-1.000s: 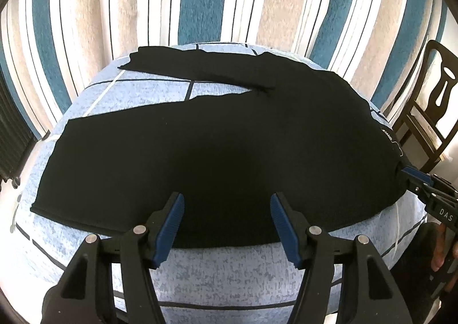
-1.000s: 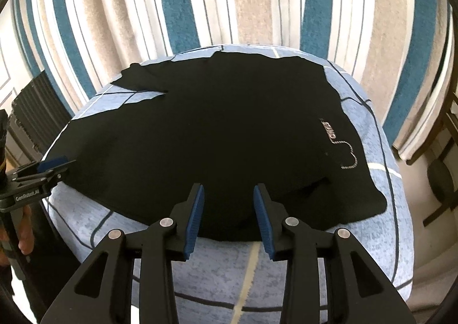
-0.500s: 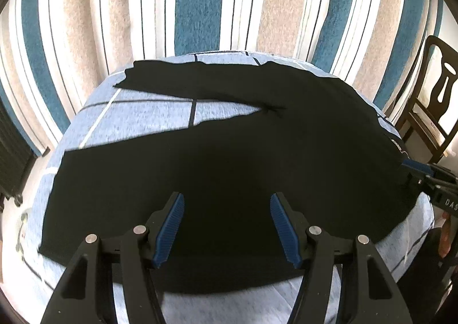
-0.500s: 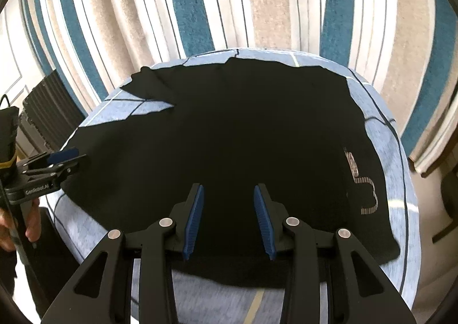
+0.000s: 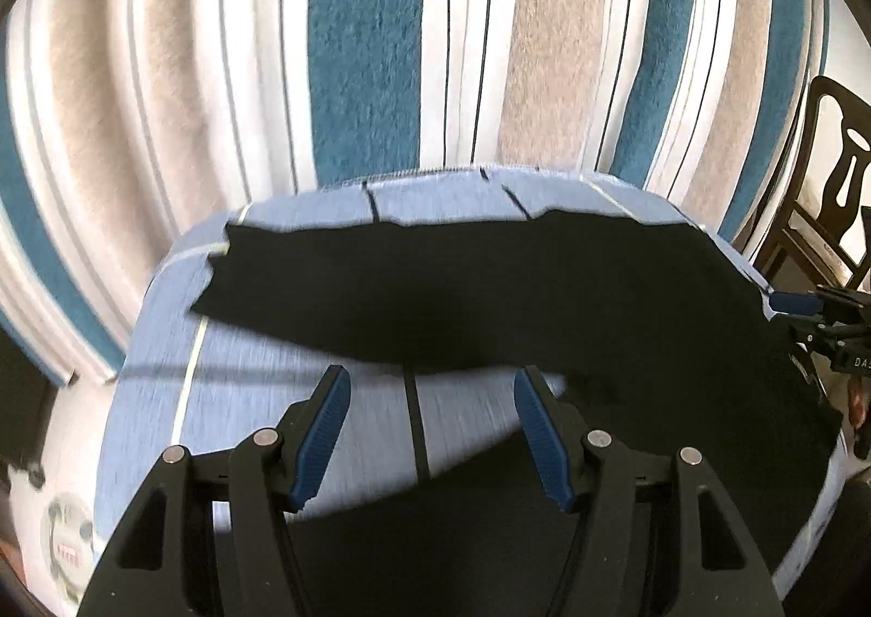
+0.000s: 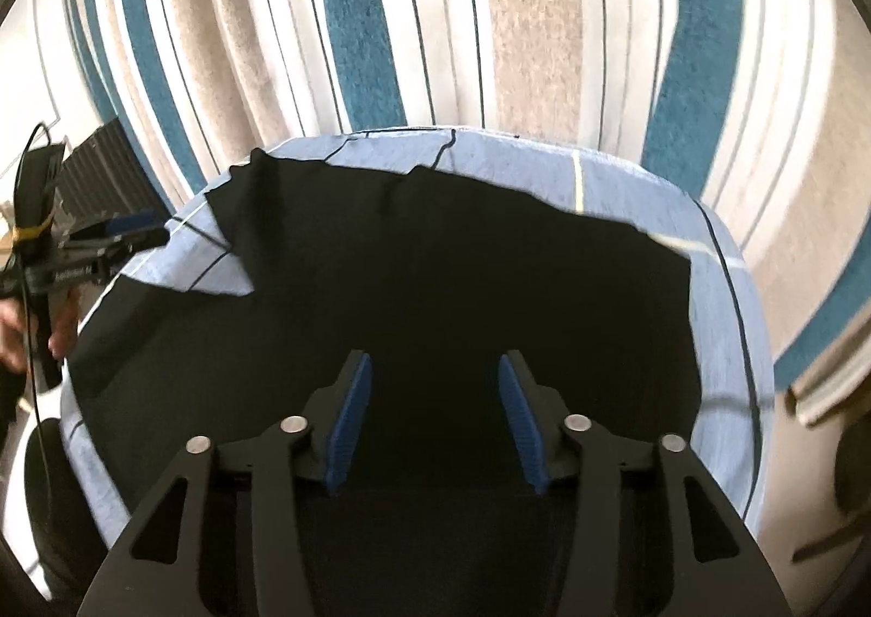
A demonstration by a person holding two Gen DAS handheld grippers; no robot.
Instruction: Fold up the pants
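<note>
Black pants [image 5: 490, 301] are spread flat across a bench [image 5: 261, 399] covered with a light blue cloth, their legs reaching toward its left end. The left tongs [image 5: 430, 426] are held released above the gap between the two legs, blue pads wide apart, pointed level toward the striped curtain [image 5: 365, 45]. The right tongs [image 6: 433, 415] are likewise held released over the waist part of the pants, nothing gripped. A dark wooden chair [image 5: 833, 181] is seen beside the bench.

A home room: striped curtain [image 5: 370, 72], wooden chair [image 5: 838, 203], blue-clothed table [image 5: 261, 399].
</note>
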